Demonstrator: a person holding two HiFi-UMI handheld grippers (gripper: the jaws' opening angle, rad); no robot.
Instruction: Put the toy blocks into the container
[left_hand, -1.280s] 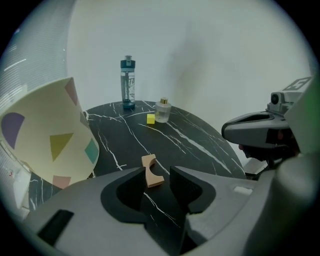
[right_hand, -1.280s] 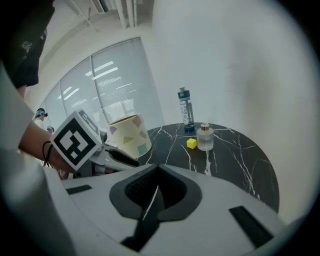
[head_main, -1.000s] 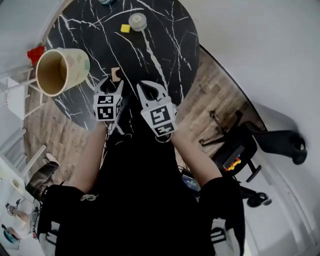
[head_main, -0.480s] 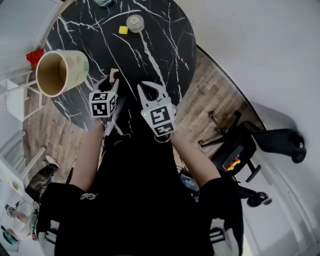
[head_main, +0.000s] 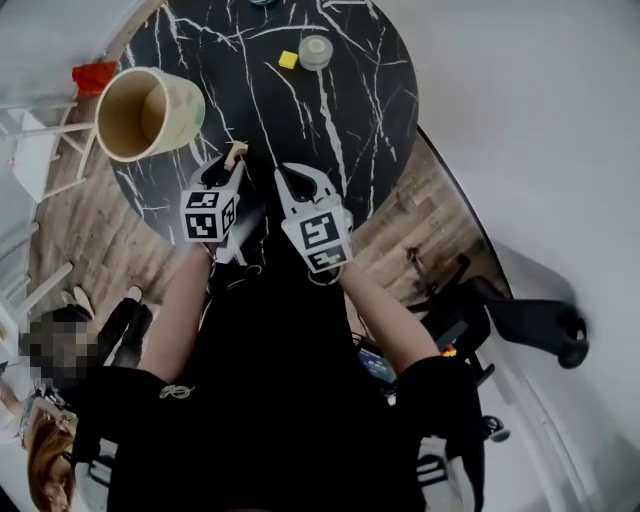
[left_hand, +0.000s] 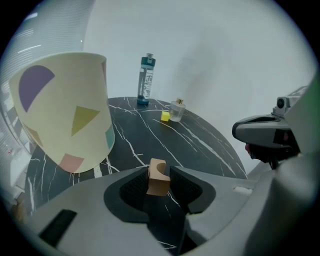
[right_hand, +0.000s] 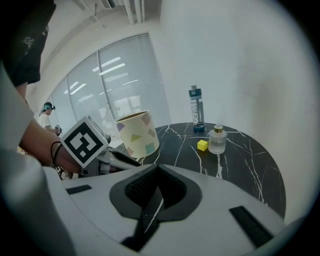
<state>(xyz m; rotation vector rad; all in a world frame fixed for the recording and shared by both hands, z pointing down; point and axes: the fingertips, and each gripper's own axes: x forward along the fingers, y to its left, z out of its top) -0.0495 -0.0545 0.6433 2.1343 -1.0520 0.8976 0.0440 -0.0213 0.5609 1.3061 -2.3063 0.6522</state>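
A small wooden block (left_hand: 158, 176) with an arched notch stands between the pads of my left gripper (left_hand: 159, 186). The jaws are closing, and both pads touch its sides. In the head view the wooden block (head_main: 235, 153) shows at the left gripper's (head_main: 226, 166) tip, near the table's front edge. The container, a cream cup (head_main: 150, 112) with coloured shapes, lies tilted at the left, close to that gripper. The cup (left_hand: 65, 110) fills the left of the left gripper view. A yellow block (head_main: 288, 59) lies far back. My right gripper (head_main: 305, 180) hovers beside the left one, shut and empty.
The round black marble table (head_main: 350, 110) carries a small glass bottle (head_main: 316, 50) next to the yellow block and a tall water bottle (left_hand: 145, 80) at the back. A red object (head_main: 95, 75) lies off the table's left. An office chair (head_main: 520, 320) stands at the right.
The left gripper's jaws have closed in around the wooden block, which stood just ahead of them. The head camera has shifted, so the cup and table sit further right. The right gripper has held still.
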